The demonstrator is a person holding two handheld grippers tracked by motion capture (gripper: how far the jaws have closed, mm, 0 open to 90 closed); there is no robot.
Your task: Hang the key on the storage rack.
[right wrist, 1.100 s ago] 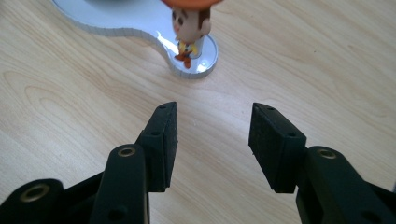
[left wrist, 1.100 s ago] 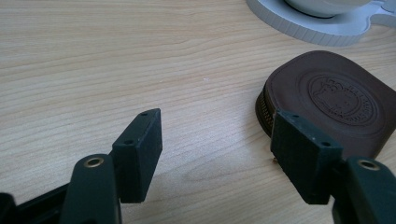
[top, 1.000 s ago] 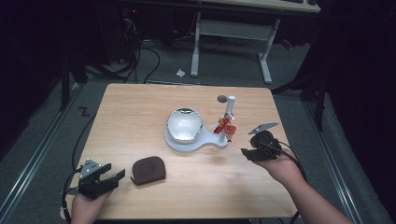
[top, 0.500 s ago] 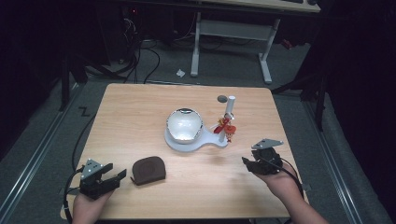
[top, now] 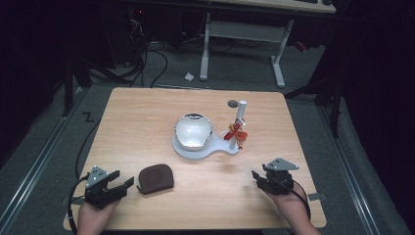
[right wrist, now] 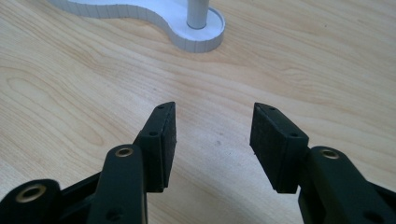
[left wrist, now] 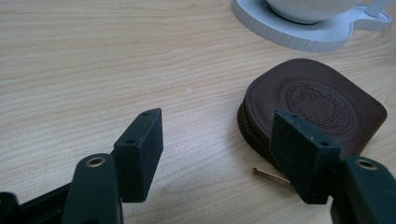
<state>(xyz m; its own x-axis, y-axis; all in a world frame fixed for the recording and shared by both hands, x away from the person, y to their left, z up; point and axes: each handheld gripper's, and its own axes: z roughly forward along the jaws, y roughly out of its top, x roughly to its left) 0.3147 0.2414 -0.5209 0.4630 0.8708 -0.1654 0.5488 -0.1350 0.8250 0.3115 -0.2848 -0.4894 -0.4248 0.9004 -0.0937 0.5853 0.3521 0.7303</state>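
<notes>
A brown round-cornered zip pouch [top: 155,178] [left wrist: 317,107] lies flat near the table's front left, its brass zip pull [left wrist: 271,175] resting on the wood. My left gripper [top: 121,179] [left wrist: 219,135] sits low just left of it, open, with bare wood between the jaws and the right jaw in front of the pouch's edge. My right gripper [top: 262,178] [right wrist: 212,126] is low over the front right of the table, open over bare wood. Both point toward a white stand [top: 195,149] [right wrist: 196,39] [left wrist: 303,39] at the table's middle.
The stand carries a shiny white bowl [top: 193,131] and an upright white post [top: 241,115] with a small red trinket [top: 236,133] hanging on it. A dark round spot [top: 234,103] marks the table behind the post. Table edges lie close behind both hands.
My right gripper has come down and back from beside the stand toward the table's front edge. The left gripper and the pouch have stayed where they were.
</notes>
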